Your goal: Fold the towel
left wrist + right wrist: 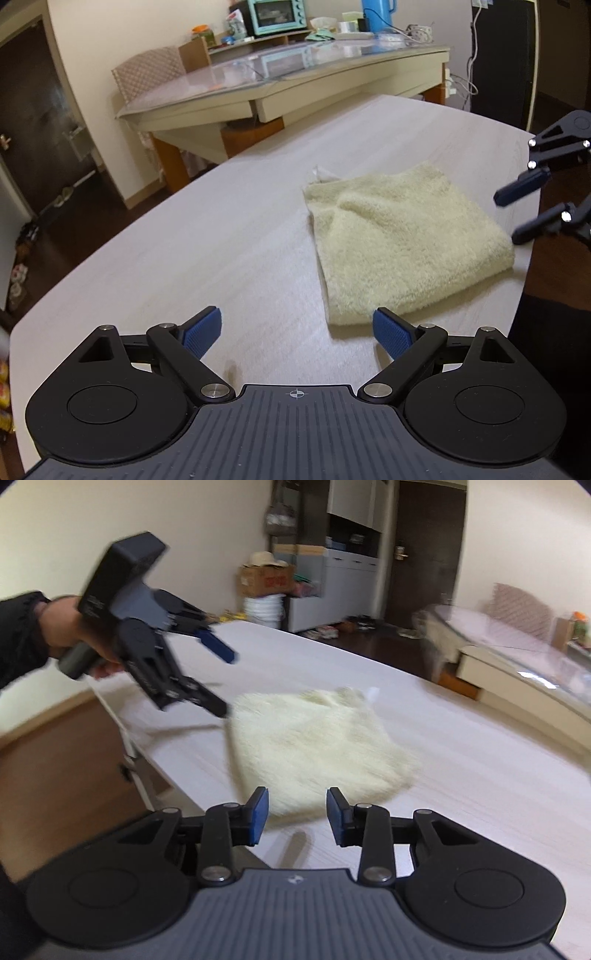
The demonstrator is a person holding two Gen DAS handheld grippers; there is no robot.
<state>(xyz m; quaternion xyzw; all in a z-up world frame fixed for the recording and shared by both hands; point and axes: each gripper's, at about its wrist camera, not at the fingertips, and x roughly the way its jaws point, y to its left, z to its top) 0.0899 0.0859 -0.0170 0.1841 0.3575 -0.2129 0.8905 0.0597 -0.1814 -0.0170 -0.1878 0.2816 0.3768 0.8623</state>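
Pale yellow towel [402, 240] lies on the light wood table [184, 258], already doubled into a rough square; top layer rumpled, with a small white tag poking out at the far corner. Nothing is holding it.

Left tongs [297, 334] stand wide apart, empty, hovering over bare table just beside the towel's near corner. In the right wrist view a hand [79, 635] holds them pointed down toward the towel's edge, probably so a corner can be picked up.

Right tongs [297, 818] are partly parted with nothing between the pads, poised above the towel's near edge, not touching cloth as far as can be seen.

Judgement: one fold looks done; both tools flank the towel from opposite sides, a sensible stance for another fold or for smoothing.
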